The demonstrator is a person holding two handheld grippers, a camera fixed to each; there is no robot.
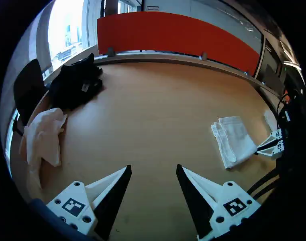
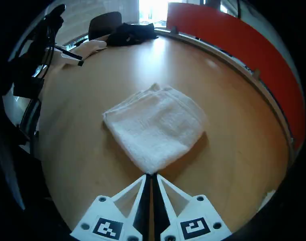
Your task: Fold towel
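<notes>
A white towel (image 2: 155, 124), folded into a plump square, lies on the wooden desk (image 2: 233, 132), well in from the edge that runs under the red partition (image 2: 241, 44). The right gripper (image 2: 151, 178), jaws clenched, noses its near corner; whether any cloth is pinched cannot be told. The left gripper (image 1: 153, 170) hangs well apart, jaws released. Soft, light and limp, the terry would likely slump unless taken at corners or a folded edge.

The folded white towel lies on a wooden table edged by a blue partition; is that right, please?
Not quite: the partition is red, as the right gripper view shows. The folded white towel does lie on the wooden table.
</notes>
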